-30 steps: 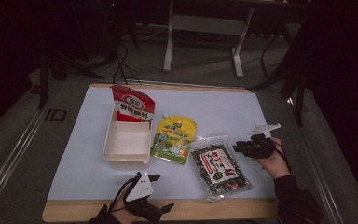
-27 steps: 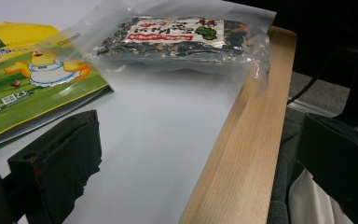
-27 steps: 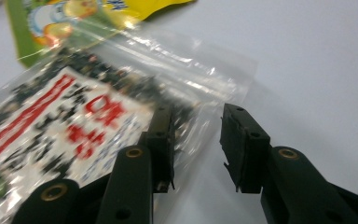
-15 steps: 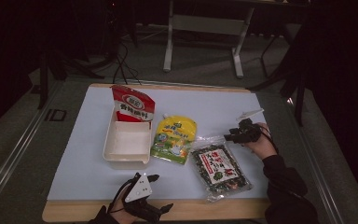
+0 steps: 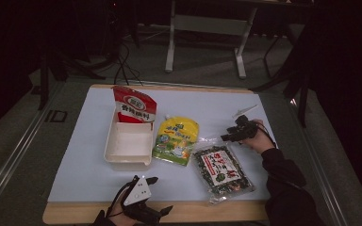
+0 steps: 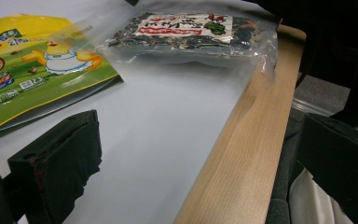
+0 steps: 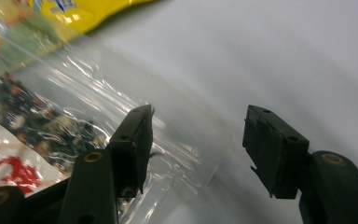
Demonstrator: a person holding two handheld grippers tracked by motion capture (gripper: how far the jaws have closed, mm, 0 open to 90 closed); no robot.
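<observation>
high view: the right gripper (image 5: 228, 136) sits near the table's (image 5: 89, 155) right edge, its jaws spread apart at the far corner of the clear seaweed packet (image 5: 221, 170), which lies flat toward the near right corner. right gripper view puts the packet's clear corner (image 7: 177, 154) between the parted jaws, one jaw over the film; whether it touches, i cannot tell. the left gripper (image 5: 143, 209) rests at the near edge, jaws released and empty. a yellow pouch (image 5: 176, 140) lies just beside the packet, next to a white tray (image 5: 128, 146) with a red bag (image 5: 134, 106) leaning at its far end.
</observation>
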